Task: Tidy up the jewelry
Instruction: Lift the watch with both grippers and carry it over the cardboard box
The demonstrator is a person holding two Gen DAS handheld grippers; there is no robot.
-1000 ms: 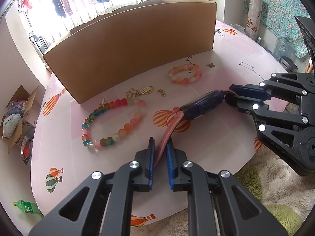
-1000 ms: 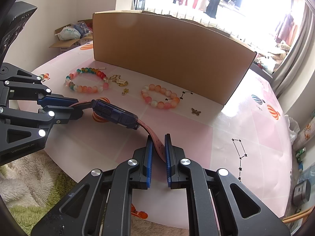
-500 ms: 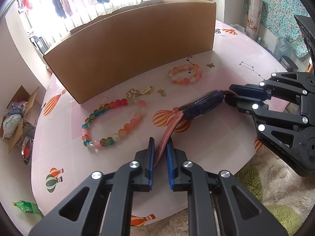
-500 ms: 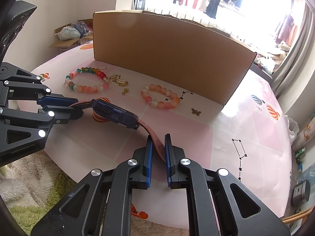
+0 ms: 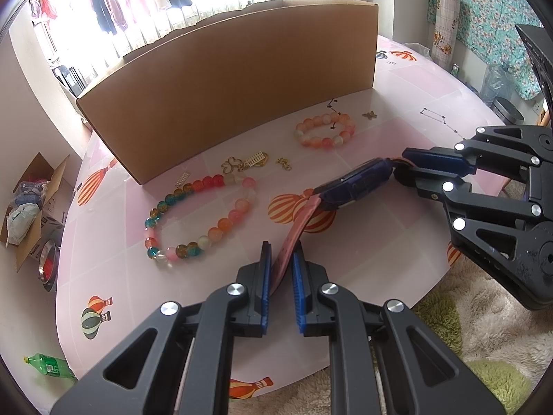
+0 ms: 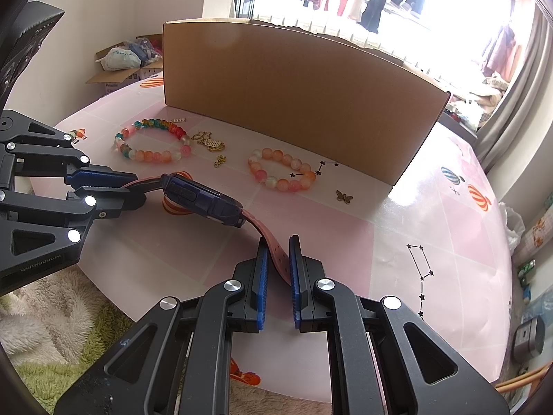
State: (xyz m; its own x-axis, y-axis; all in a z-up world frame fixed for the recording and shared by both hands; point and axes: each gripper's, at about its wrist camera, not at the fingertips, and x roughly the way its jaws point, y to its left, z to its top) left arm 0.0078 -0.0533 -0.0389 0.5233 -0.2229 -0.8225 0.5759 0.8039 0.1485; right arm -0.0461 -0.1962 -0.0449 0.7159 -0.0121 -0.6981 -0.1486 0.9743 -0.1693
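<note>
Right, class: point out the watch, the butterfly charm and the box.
watch (image 6: 204, 202), right wrist view, on its blue case.
butterfly charm (image 6: 344, 197), right wrist view, on its wings.
box (image 5: 242, 97), left wrist view, on its front wall.

Bracelets (image 5: 202, 219) before box (image 5: 228, 93)

The cardboard box (image 5: 235, 93) walls off the far side of the pink table (image 5: 390, 242). In front of it lie the multicoloured bead bracelet (image 5: 202, 218), gold charms (image 5: 247, 164), the peach bead bracelet (image 5: 325, 130) and a butterfly charm (image 6: 344, 197). Bare tabletop lies open along the near edge and towards the constellation print (image 6: 420, 276).
</note>
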